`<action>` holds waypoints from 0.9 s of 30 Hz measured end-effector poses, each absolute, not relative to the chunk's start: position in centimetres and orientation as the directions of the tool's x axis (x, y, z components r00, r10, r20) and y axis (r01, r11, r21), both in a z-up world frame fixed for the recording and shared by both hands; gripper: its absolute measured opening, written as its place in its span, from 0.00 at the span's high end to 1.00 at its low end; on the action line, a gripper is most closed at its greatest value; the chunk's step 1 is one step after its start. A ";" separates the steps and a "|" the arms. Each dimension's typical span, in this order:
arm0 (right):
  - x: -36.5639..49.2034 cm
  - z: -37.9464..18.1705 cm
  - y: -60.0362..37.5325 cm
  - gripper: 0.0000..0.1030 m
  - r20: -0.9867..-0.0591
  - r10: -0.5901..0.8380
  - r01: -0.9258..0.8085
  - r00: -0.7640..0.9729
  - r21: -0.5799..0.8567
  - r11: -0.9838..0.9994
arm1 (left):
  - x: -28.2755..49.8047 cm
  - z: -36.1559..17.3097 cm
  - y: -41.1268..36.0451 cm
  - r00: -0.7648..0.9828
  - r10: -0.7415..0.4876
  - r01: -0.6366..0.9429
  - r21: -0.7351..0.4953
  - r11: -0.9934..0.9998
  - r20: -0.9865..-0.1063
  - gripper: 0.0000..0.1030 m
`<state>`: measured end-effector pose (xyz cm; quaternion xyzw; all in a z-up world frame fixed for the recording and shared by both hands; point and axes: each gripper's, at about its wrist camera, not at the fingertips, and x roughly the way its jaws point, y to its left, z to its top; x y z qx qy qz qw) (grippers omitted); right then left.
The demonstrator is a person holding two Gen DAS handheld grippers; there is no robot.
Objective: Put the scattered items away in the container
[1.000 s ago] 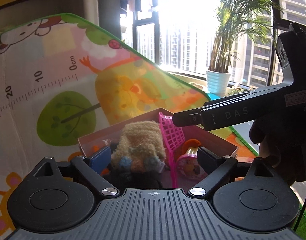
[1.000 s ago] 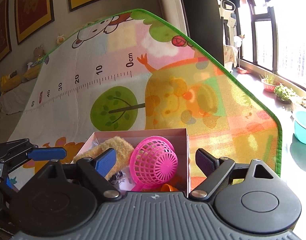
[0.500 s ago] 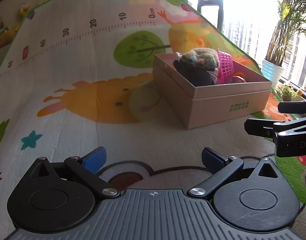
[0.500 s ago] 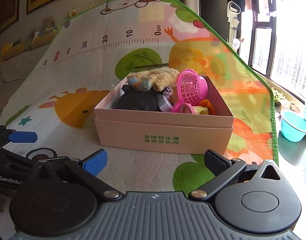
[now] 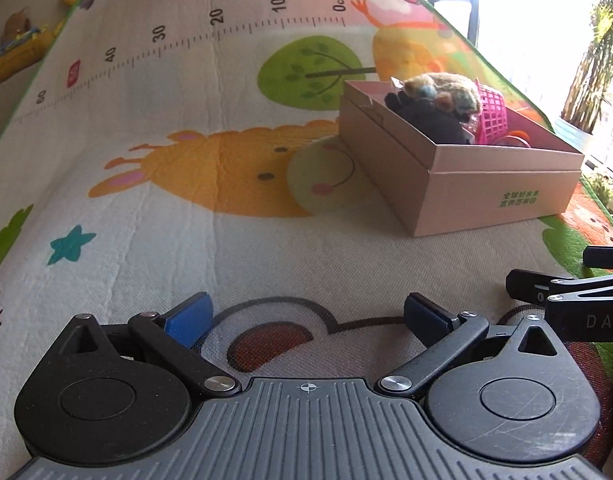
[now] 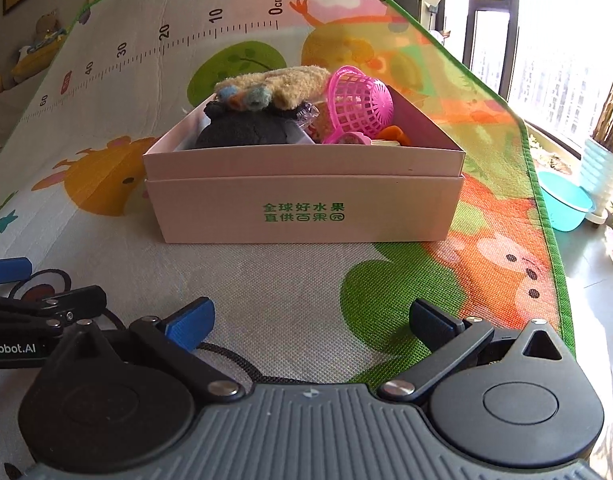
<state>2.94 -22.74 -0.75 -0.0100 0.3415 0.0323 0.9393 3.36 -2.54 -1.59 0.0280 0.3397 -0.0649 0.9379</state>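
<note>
My fingers (image 5: 190,318) are blue matt rubbery pads on black plastic arms with bright metal pivots. The pink box (image 6: 306,208) is smooth matt cardboard holding a fuzzy plush toy (image 6: 282,86) and a glossy pink plastic mesh basket (image 6: 360,102). The play mat (image 5: 186,240) has a woven, grainy texture.

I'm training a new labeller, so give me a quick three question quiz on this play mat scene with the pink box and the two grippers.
1. True or false: the pink basket lies inside the pink box.
2. The left gripper holds: A) glove, B) basket, C) nothing?
3. What rests on the dark plush item?

Key: 1 true. 2 C; the right gripper is also open and empty. 3 the tan fuzzy glove.
</note>
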 end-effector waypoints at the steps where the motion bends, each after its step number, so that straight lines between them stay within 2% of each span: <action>1: 2.9 -0.7 -22.8 0.00 -0.642 0.055 -0.067 0.764 0.005 0.998 | 3.3 -1.6 -2.6 0.761 -0.101 0.141 0.011 0.990 -0.641 0.00; 27: 2.9 -0.7 -22.7 0.00 -0.643 0.055 -0.067 0.764 0.006 0.998 | 3.2 -1.6 -2.5 0.759 -0.105 0.140 0.003 0.990 -0.643 0.00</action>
